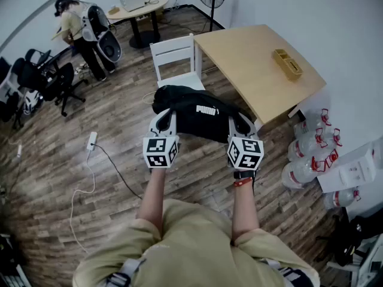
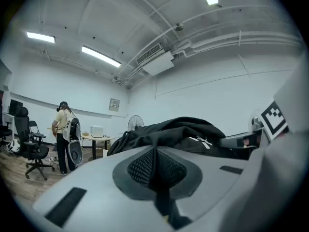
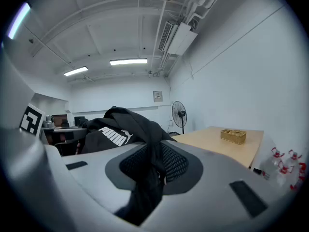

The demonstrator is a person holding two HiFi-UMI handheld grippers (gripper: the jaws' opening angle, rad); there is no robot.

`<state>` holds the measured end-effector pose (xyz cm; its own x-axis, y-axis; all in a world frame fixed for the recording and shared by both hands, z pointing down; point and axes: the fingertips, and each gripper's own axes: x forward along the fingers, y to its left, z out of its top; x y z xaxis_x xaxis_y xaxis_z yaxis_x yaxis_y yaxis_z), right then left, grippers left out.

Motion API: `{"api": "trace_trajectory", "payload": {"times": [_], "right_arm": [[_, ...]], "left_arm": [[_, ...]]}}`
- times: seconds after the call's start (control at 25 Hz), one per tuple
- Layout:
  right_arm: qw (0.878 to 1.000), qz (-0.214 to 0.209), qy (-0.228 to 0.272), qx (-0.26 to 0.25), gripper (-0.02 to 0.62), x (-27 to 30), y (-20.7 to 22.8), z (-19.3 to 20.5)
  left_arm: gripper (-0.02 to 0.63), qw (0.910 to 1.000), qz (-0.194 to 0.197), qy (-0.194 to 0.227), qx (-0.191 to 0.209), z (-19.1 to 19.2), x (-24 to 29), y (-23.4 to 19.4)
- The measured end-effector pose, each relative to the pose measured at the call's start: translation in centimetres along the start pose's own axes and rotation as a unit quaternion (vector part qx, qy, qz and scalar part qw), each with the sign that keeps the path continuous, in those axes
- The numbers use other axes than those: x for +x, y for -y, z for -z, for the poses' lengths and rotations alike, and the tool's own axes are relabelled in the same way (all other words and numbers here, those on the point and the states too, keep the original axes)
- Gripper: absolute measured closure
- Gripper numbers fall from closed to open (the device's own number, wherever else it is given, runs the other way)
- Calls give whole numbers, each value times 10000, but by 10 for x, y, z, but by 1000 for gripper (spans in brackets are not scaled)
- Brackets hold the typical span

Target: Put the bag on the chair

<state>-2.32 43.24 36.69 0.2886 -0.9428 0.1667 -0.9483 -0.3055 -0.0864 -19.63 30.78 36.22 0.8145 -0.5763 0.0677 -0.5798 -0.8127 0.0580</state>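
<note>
We hold the soft black cloth bag (image 1: 197,113) up in the air, close to the front edge of the white wooden chair (image 1: 177,61); it is not resting on the seat yet. Our left gripper (image 1: 163,118) is squeezed tight on a thin bit of the bag; our right gripper (image 1: 242,124) pinches a thicker fold. So picking up looks done; we think we must bring the bag over the seat, set it down and let go. Only the head view shows the chair; the gripper views show the cloth caught between the jaws; the left one shows a person (image 2: 63,138) far off, the right one a light wooden table (image 3: 207,144) with a small woven basket (image 3: 233,136).
</note>
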Motion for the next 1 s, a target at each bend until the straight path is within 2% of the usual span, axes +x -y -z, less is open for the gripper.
{"api": "trace_trajectory", "payload": {"times": [0.32,0.52,0.76,1.0], "right_arm": [[9997,-108,-122,189,503,20,18,21],[9992,-112,-271,285,502,54,31,34],[9984,1,-475,299,497,132,56,42],[9970,89,-702,316,497,244,98,18]], "left_arm": [[584,9995,2,-242,-183,27,14,4],[584,9989,-22,-356,-303,43,49,-8],[584,9982,124,-423,-413,59,140,-42],[584,9961,206,-552,-655,56,258,-77]]}}
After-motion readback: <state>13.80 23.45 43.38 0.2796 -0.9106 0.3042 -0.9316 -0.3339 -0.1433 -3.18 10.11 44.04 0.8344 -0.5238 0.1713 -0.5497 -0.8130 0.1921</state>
